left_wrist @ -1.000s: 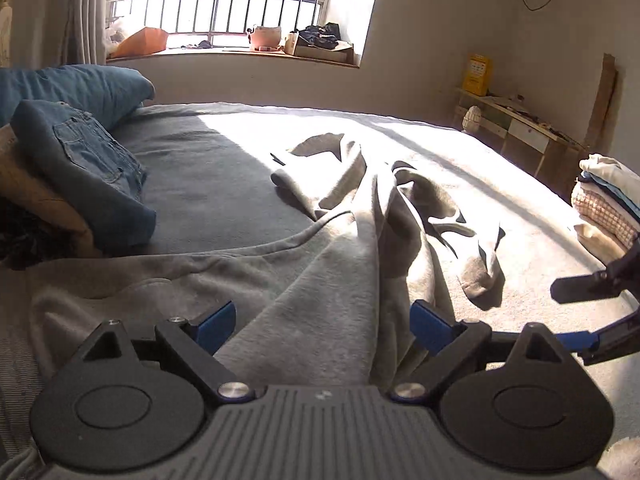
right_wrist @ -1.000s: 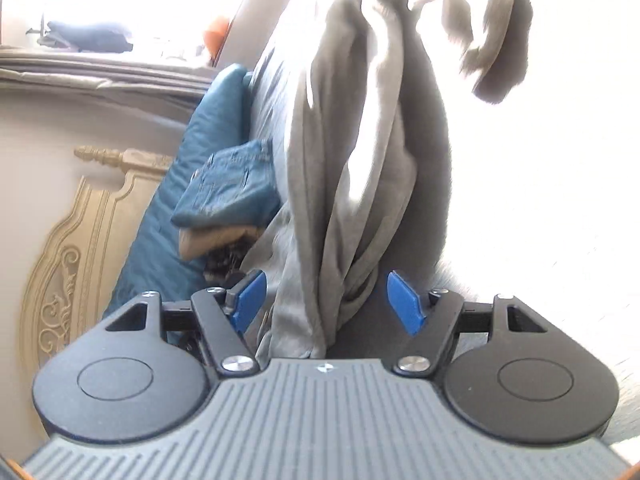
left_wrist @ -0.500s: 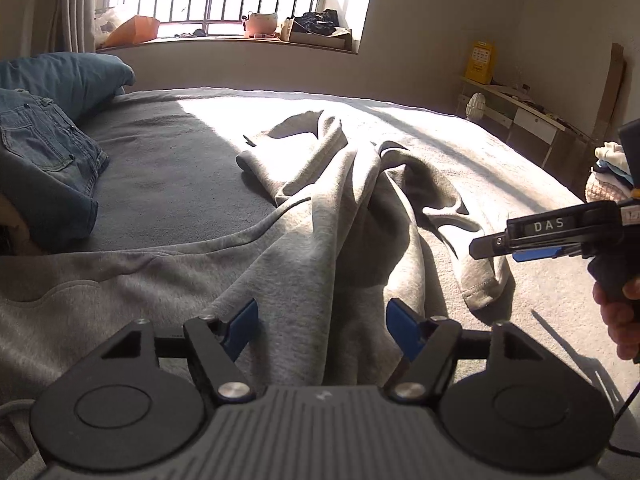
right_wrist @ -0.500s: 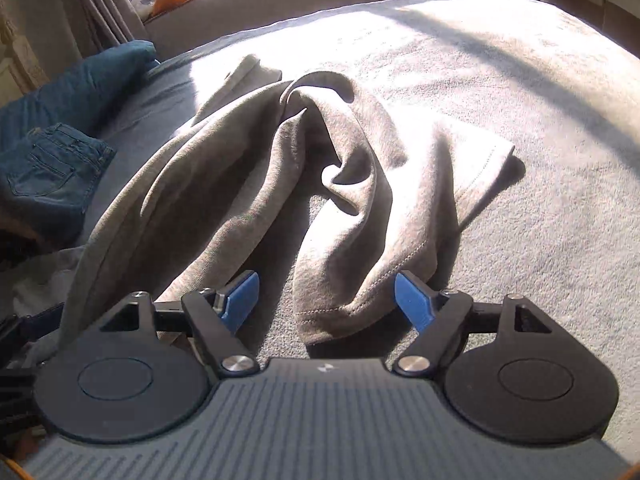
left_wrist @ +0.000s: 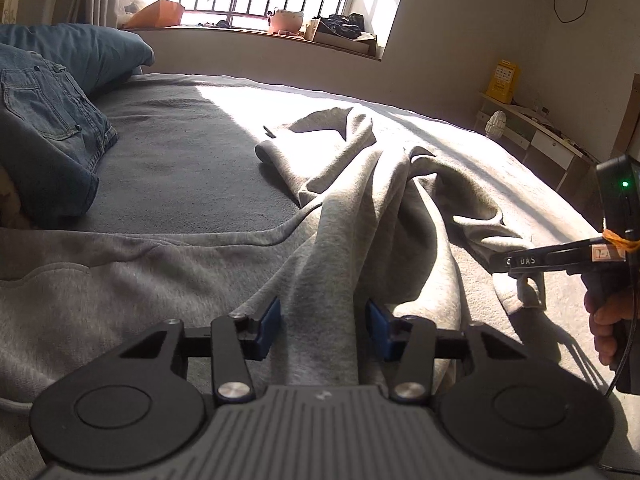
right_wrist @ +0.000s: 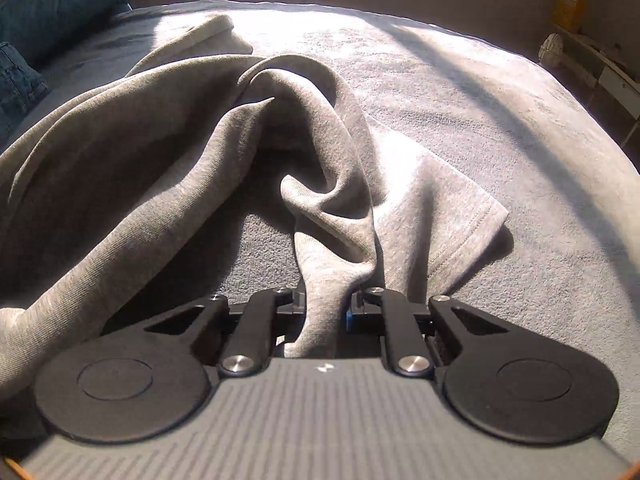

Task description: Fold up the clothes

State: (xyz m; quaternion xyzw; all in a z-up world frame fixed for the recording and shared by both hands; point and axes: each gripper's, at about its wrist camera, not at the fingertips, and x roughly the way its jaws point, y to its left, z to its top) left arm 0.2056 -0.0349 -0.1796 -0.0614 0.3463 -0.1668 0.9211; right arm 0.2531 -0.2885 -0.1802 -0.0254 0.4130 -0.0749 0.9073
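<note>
A crumpled grey garment (left_wrist: pixel 352 184) lies spread across the bed (left_wrist: pixel 180 160). In the left wrist view my left gripper (left_wrist: pixel 325 320) straddles a raised ridge of it. Its jaws are closing, and a thin dark gap shows at the right pad (left_wrist: pixel 378 328). In the right wrist view my right gripper (right_wrist: pixel 326 306) is closing, its pads pressing on a narrow fold of the garment (right_wrist: pixel 320 208) beside a stitched hem (right_wrist: pixel 460 224). From the left wrist view, the right gripper (left_wrist: pixel 506 262) sits at the far right, held by a hand (left_wrist: pixel 608 320), with cloth hanging from its tip.
Folded jeans (left_wrist: pixel 48 128) and a blue pillow (left_wrist: pixel 80 48) lie at the left end of the bed. A barred window with a cluttered sill (left_wrist: pixel 280 28) is behind. A low shelf unit (left_wrist: pixel 540 140) stands by the right wall. A sunlit stretch of the bed (right_wrist: pixel 480 80) lies beyond the garment.
My left jaws have narrowed around the grey ridge and the gripper has dropped closer. My right gripper rolled upright, came down to the garment's edge and shut on a fold.
</note>
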